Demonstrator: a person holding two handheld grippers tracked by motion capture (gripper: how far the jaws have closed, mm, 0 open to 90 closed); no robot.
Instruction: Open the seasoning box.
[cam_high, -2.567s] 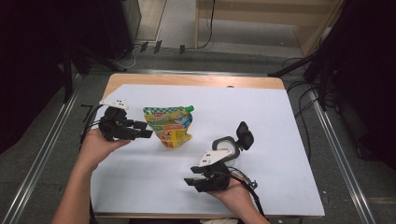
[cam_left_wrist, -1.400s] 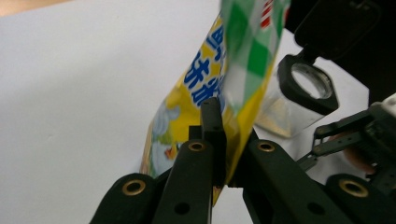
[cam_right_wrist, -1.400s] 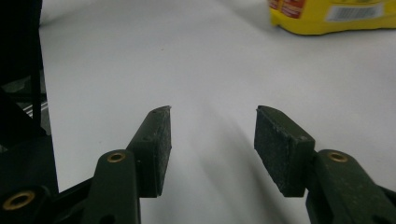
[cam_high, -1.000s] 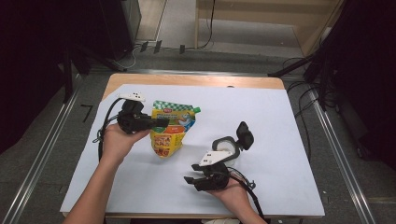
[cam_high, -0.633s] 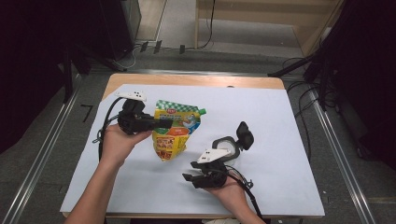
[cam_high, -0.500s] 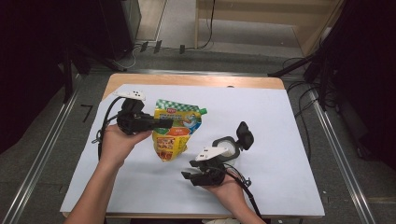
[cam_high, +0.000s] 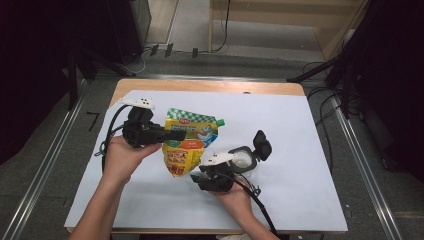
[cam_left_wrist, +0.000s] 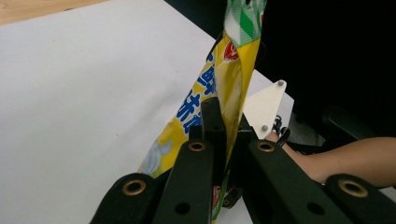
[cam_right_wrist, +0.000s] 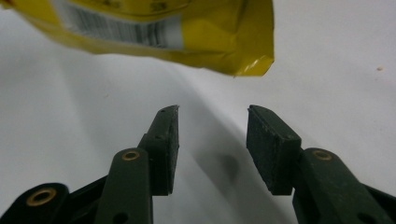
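Observation:
A yellow pouch with a green checked top (cam_high: 189, 141) hangs tilted above the white table (cam_high: 300, 125). My left gripper (cam_high: 181, 134) is shut on its upper left part; in the left gripper view the jaws pinch the pouch (cam_left_wrist: 219, 88) along its edge. My right gripper (cam_high: 199, 176) sits low beside the pouch's lower corner, jaws apart. In the right gripper view the pouch's bottom corner (cam_right_wrist: 196, 32) floats just ahead of and above the open gripper (cam_right_wrist: 212, 122), with nothing between the pads.
A small round white container with its black lid flipped open (cam_high: 247, 156) stands right behind my right hand. Wooden table edge (cam_high: 210, 86) runs along the back. Metal rails flank the table on both sides.
My left gripper has lifted the pouch off the table and carried it up and right. The right gripper has shifted left and forward toward the pouch's lower corner.

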